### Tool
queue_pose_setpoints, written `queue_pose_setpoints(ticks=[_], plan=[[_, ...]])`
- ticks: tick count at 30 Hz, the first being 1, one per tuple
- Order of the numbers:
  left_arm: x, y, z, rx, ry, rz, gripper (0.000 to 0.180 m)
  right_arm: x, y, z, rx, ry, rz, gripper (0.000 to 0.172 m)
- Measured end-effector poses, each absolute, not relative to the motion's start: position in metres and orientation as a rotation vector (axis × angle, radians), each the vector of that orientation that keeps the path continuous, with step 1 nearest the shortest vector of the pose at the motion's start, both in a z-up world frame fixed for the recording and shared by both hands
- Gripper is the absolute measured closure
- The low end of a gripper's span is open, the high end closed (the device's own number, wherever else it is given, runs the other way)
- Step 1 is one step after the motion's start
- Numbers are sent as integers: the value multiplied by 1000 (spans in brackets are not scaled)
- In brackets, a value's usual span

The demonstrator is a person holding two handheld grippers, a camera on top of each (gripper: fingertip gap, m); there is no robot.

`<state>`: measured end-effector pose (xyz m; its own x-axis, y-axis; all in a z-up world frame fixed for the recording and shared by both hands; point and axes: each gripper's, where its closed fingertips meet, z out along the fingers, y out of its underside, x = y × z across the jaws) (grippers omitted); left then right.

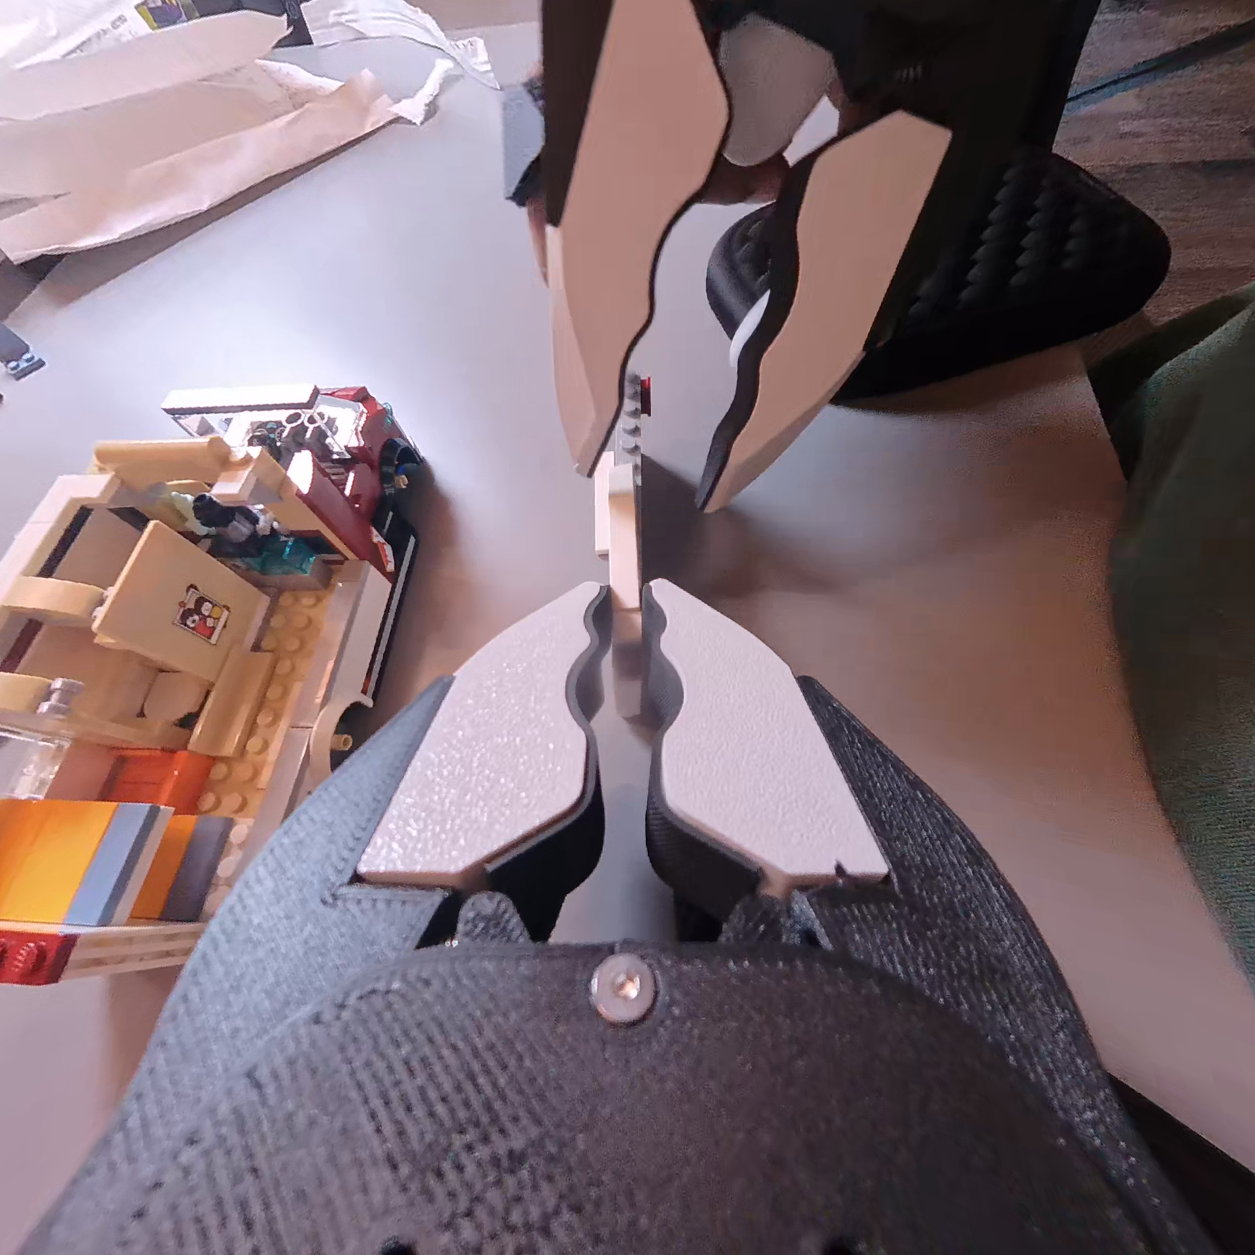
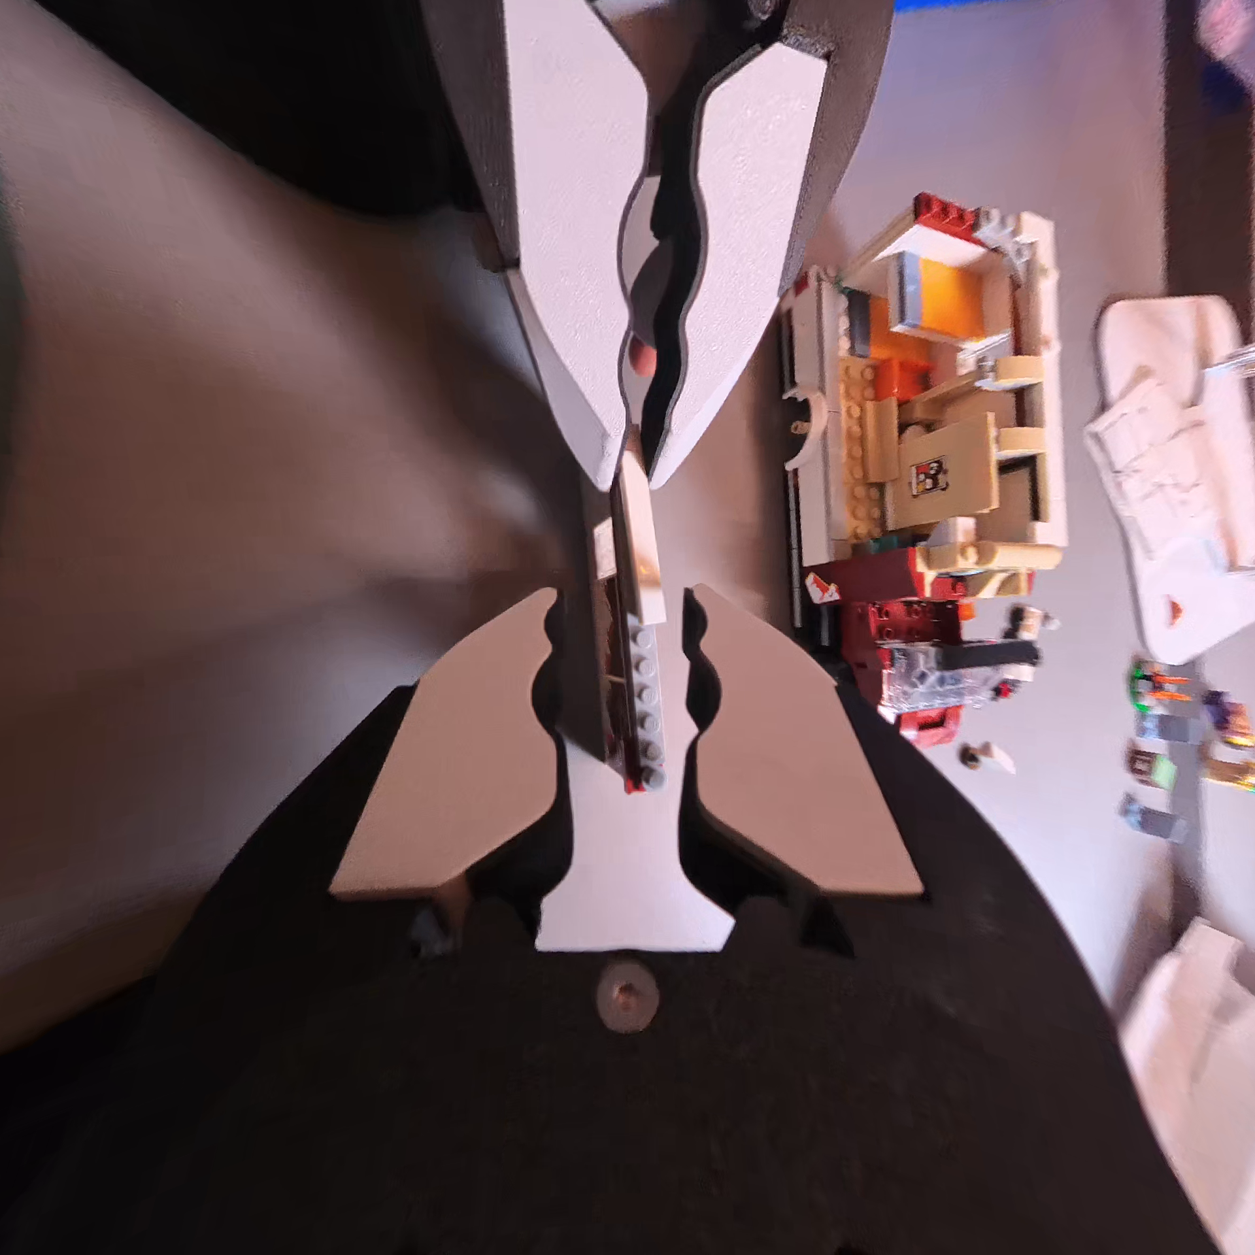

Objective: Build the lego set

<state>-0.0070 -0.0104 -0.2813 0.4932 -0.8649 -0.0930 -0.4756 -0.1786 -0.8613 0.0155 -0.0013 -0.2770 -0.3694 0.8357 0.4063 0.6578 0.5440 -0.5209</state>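
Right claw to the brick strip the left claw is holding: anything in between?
Nothing visible. The brick strip sits between the open fingers of the right claw, with a clear gap on one side. The left claw grips its other end. The brick model lies off to the side.

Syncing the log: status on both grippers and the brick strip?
Left gripper clamped on brick strip. Right gripper open, fingers flanking the strip's studded end. Brick van alongside, clear.
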Motion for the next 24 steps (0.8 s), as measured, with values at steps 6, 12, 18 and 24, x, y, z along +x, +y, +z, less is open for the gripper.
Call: queue_pose_setpoints(ticks=[6, 12, 18, 24], plan=[[-7, -10, -281, -1833, 1113, -551, 171, 15, 7, -280, -997, -2035, 99, 156], [-8, -9, -281, -1844, 1096, -563, 172, 13, 9, -279, -920, -1928, 1, 159], [-9, -7, -281, -1896, 1040, -659, 172, 12, 11, -280, -819, -1878, -84, 157], [-10, -6, -281, -1922, 1014, -705, 172, 11, 13, -281, -795, -1893, -113, 156]])
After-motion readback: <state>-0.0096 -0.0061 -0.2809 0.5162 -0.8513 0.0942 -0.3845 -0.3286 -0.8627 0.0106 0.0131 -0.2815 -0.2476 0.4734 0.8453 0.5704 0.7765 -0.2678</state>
